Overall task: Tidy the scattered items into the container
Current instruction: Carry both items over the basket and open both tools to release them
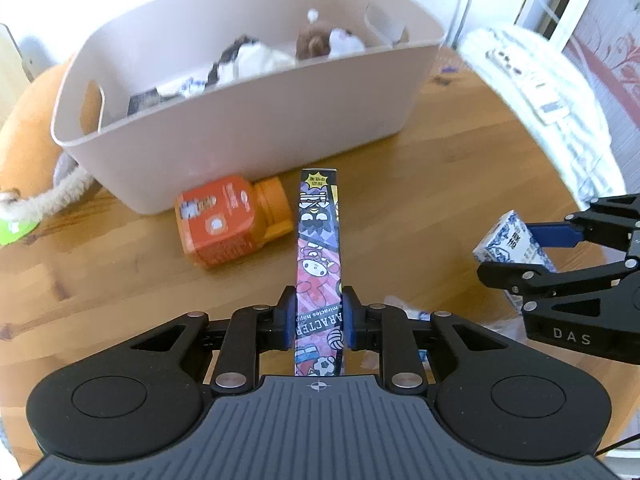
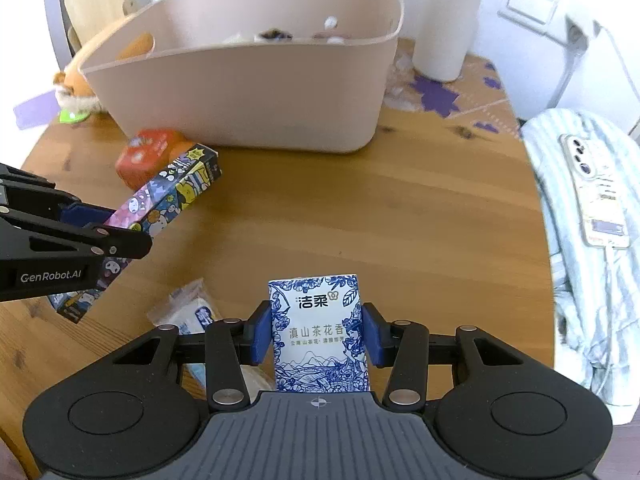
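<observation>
My left gripper point(image 1: 319, 320) is shut on a long cartoon-printed box point(image 1: 319, 248), held edge-up above the wooden table and pointing at the beige container point(image 1: 248, 120). The box also shows in the right wrist view point(image 2: 168, 196). My right gripper point(image 2: 318, 338) is shut on a blue-and-white tissue pack point(image 2: 318, 332), also seen in the left wrist view point(image 1: 516, 240). The container point(image 2: 248, 92) holds plush toys and packets. An orange bottle point(image 1: 232, 220) lies on its side in front of the container.
A small wrapped packet point(image 2: 188, 312) lies on the round wooden table point(image 2: 400, 220) near my right gripper. An orange plush toy point(image 1: 28, 132) sits left of the container. A white cylinder point(image 2: 444, 20) stands behind it. Striped cloth with a phone point(image 2: 592, 192) lies at the right.
</observation>
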